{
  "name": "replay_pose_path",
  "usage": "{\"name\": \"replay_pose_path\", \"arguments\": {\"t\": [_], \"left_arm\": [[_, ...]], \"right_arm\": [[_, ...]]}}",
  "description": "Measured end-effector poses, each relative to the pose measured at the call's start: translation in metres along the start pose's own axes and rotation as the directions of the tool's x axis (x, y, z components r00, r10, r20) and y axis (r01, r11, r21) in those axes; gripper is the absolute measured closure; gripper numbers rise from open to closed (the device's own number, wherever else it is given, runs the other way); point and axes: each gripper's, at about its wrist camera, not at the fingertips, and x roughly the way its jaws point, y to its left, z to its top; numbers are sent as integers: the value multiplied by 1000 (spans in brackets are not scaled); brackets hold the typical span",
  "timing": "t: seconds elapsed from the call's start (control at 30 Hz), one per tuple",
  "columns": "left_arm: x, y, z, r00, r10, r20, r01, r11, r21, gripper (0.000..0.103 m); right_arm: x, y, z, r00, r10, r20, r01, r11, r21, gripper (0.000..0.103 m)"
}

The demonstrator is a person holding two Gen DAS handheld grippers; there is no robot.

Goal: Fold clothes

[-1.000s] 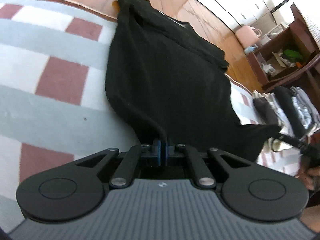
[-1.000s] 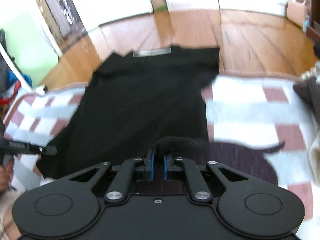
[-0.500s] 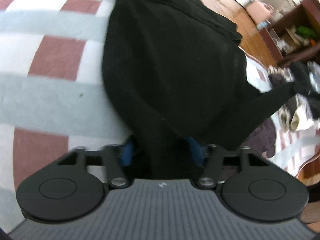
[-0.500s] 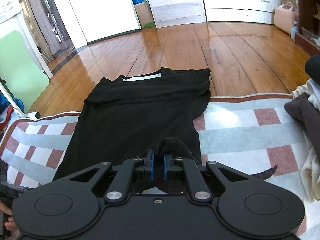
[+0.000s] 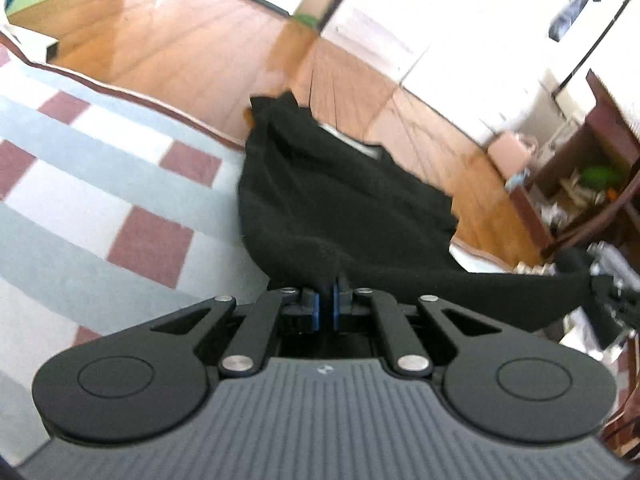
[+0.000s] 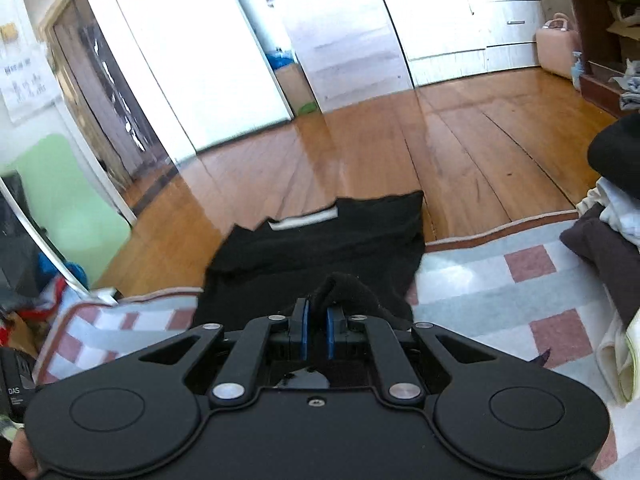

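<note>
A: While your left gripper (image 5: 325, 305) and right gripper (image 6: 315, 325) each pinch the black cotton T-shirt (image 6: 320, 240) hem, its collar lies beyond the checked woven rug (image 5: 100, 200).

B: Risk: uneven pull skews your fold.

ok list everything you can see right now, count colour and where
black t-shirt: one, black with a white neck label, partly on the blanket, collar end over the floor
checked blanket: one, grey, white and dark red, under the shirt
pile of clothes: one, dark and white, right edge of the blanket
wooden floor: orange-brown, beyond the blanket
pink bag: one, by the white drawers
left gripper: black, blue pads, shut on the shirt's near edge
right gripper: black, blue pads, shut on the shirt's near edge
</note>
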Motion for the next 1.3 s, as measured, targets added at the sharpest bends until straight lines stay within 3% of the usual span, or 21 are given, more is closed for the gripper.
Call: {"name": "replay_pose_path", "arguments": {"t": [0.13,0.2,0.3,0.5,0.6,0.67,0.7,0.77,0.83,1.0,1.3], "left_arm": [[-32,-2,10,999,-30,42,31,999,-14,98],[-46,-16,12,993,-67,95,65,998,18,98],[-57,-41,11,991,-48,122,38,996,80,98],[-78,-39,-12,998,-35,49,33,999,38,98],[-91,-30,-24,997,-72,26,72,997,7,98],[-78,-14,-32,998,-60,-38,57,996,-70,98],[-71,-5,-37,996,-54,-71,46,993,-109,98],[-56,-1,-42,994,-4,-113,-7,995,-95,98],[-47,-10,-43,991,31,-128,-35,999,-28,98],[-34,-33,-36,981,137,-136,-119,984,135,98],[-10,-28,-3,982,123,-141,-105,986,127,98]], "right_arm": [[-38,3,-2,997,41,66,-41,999,-12,95],[-61,10,-8,990,4,140,1,999,-39,97],[-84,19,-13,984,2,179,14,996,-86,97],[-103,11,-28,992,39,119,-37,999,-20,97],[-121,2,-40,993,74,88,-76,997,20,97],[-127,-5,-49,993,88,78,-90,996,23,97],[-124,-9,-54,994,88,65,-90,996,30,97],[-108,-19,-63,996,79,28,-81,995,66,97],[-89,-26,-67,997,81,-8,-79,990,120,97],[-73,-24,-62,997,82,-13,-81,995,65,97],[-52,-33,-36,999,43,1,-43,998,50,97]]}}
